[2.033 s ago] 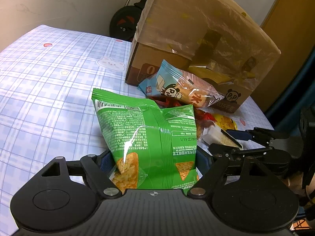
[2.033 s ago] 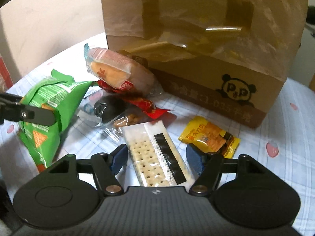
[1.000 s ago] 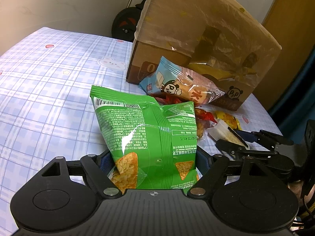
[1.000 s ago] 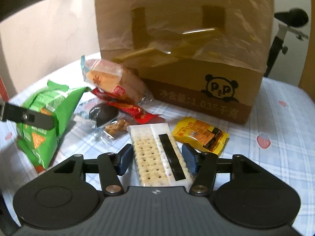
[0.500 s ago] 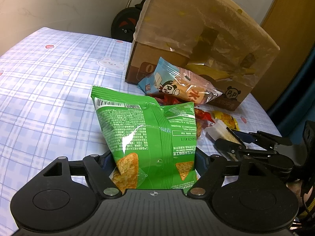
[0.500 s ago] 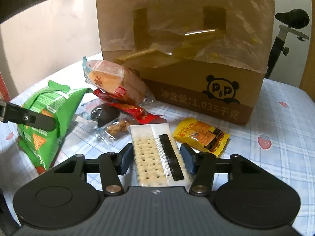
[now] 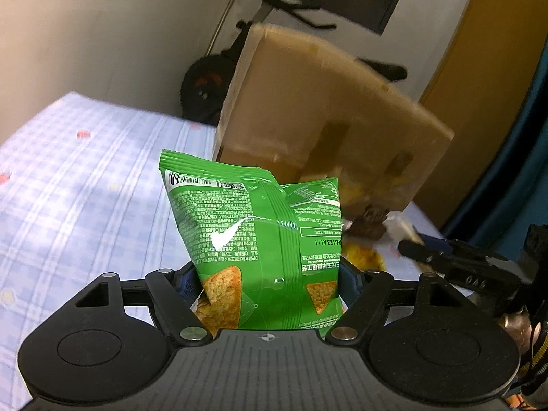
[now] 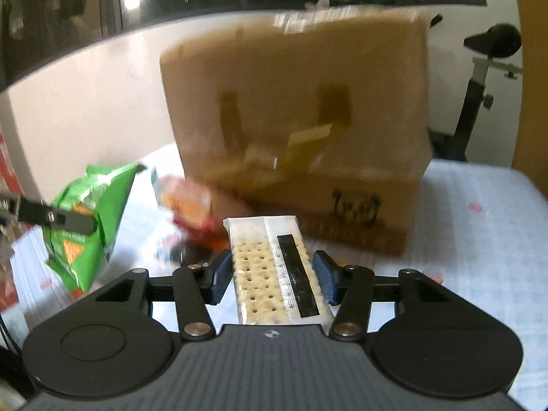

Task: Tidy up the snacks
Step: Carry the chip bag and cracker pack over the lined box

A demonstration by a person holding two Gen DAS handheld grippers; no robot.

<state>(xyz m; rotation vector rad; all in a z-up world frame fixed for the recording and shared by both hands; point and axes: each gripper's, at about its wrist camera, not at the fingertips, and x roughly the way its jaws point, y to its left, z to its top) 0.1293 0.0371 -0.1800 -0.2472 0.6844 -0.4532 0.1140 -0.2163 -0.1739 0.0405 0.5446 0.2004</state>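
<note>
In the left view, the box behind is blurry. The green bag hides most of the snacks on the cloth. Only a yellow bit and a brown bit peek out to its right, too fuzzy to name. The bottom of the bag is cut off by the tool's body. The left gripper squeezes the bag from both sides, with its blue pads pressed into the lower part. The bag stands upright, up off the cloth. At the right edge the right gripper shows from the side, with a pale pack in it, blurred.

In the right view, the box and the snack pile in front of it are smeared. I cannot tell what the red and orange packs are. The right gripper holds the cracker pack between its blue pads, partly closed and touching both long sides. The pack points toward the box, up off the cloth. On the left, the green bag hangs in the left gripper's black finger.
</note>
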